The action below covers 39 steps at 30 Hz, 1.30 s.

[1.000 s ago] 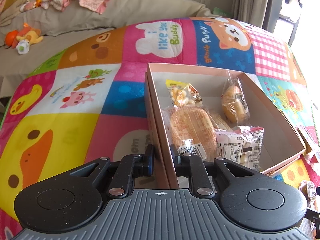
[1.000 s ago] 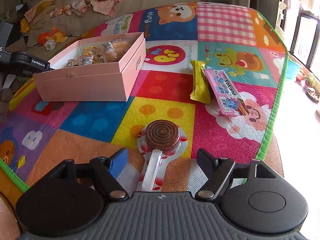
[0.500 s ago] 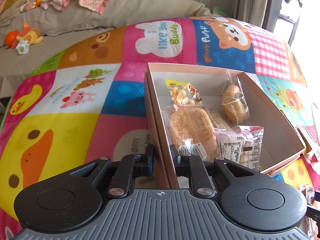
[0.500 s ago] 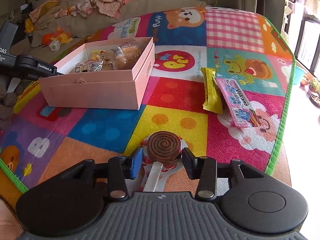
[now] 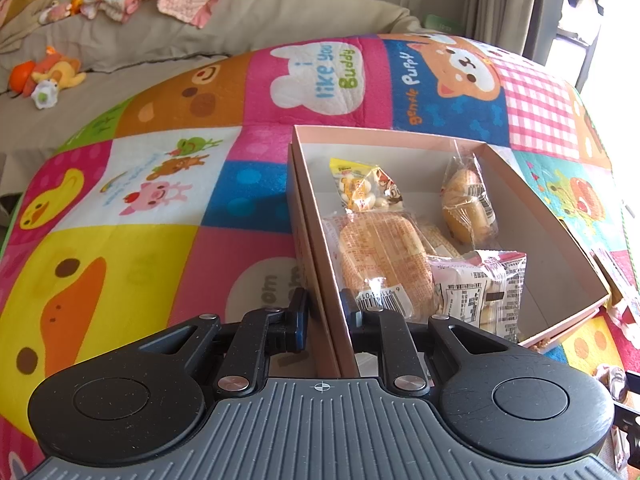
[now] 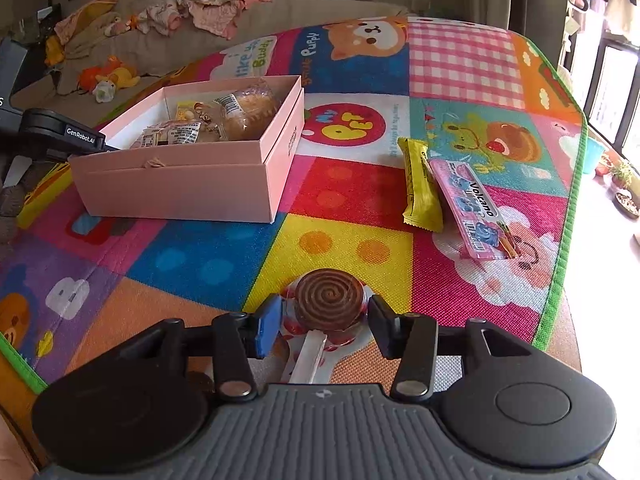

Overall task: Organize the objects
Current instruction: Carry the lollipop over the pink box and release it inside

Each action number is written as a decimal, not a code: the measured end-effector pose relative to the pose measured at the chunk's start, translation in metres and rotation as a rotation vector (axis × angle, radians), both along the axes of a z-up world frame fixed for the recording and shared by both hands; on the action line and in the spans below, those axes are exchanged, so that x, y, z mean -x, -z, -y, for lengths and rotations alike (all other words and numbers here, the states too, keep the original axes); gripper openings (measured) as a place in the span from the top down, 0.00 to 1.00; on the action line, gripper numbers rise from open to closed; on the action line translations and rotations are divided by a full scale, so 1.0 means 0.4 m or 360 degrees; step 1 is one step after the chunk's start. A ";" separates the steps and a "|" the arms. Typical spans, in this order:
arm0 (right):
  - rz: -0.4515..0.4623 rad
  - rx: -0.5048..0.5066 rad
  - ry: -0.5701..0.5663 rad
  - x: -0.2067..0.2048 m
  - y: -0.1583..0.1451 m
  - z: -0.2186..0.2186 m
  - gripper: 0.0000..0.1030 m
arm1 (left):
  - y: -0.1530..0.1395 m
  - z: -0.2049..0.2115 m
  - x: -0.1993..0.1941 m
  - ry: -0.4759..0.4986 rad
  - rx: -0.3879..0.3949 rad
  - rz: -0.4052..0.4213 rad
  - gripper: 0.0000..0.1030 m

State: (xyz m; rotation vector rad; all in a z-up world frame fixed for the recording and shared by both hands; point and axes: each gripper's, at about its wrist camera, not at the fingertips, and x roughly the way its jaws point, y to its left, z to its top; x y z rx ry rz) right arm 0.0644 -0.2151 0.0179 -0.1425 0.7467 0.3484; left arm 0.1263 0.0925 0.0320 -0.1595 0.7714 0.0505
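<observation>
- The left gripper (image 5: 323,312) has its fingers (image 5: 298,320) clamped on the near wall of one open pink cardboard box (image 5: 316,208), one finger outside the wall and one inside
- The box sits on a colourful cartoon-patterned play mat (image 5: 160,184); in the right wrist view the box (image 6: 176,188) lies at the far left of the mat (image 6: 352,196)
- Four wrapped snacks lie inside the box: one large bread bun in clear film (image 5: 380,260), one small yellow-topped packet with cartoon figures (image 5: 366,190), one small wrapped cake (image 5: 466,204), and one white labelled packet (image 5: 480,292)
- The right gripper (image 6: 322,318) has its fingers (image 6: 267,324) closed around one brown spiral lollipop in a clear red-dotted wrapper (image 6: 330,300), white stick pointing back toward the camera
- Two packets lie on the mat, well apart from the box and touching each other: one yellow wrapped bar (image 6: 420,184) and one flat pink packet marked "Volcano" (image 6: 476,208)
- One orange and yellow plush toy (image 5: 52,74) lies on a beige sofa (image 5: 280,16) beyond the mat
</observation>
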 end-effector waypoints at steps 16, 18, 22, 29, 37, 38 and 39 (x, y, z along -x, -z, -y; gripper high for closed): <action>0.0074 -0.0020 -0.0115 0.051 -0.100 -0.028 0.57 | -0.003 -0.002 0.003 -0.0008 0.0006 0.0000 0.82; 0.0139 -0.0044 -0.0132 0.045 -0.152 -0.034 0.57 | -0.002 -0.005 0.004 -0.0011 0.0014 0.0006 0.82; 0.0253 -0.0116 -0.0159 -0.010 -0.264 -0.067 0.57 | -0.001 -0.011 0.004 -0.0008 0.0030 0.0014 0.82; 0.0177 -0.0326 -0.0255 -0.202 -0.345 -0.213 0.56 | 0.002 -0.019 0.002 0.0010 0.0059 0.0028 0.81; -0.0054 -0.0301 -0.0281 -0.419 -0.254 -0.473 0.56 | 0.004 -0.024 0.004 0.0020 0.0076 0.0041 0.80; -0.0079 -0.0293 -0.0274 -0.436 -0.239 -0.495 0.56 | 0.004 -0.025 0.003 0.0020 0.0078 0.0042 0.80; -0.0108 -0.0288 -0.0267 -0.453 -0.221 -0.517 0.56 | 0.004 -0.026 0.003 0.0020 0.0082 0.0044 0.80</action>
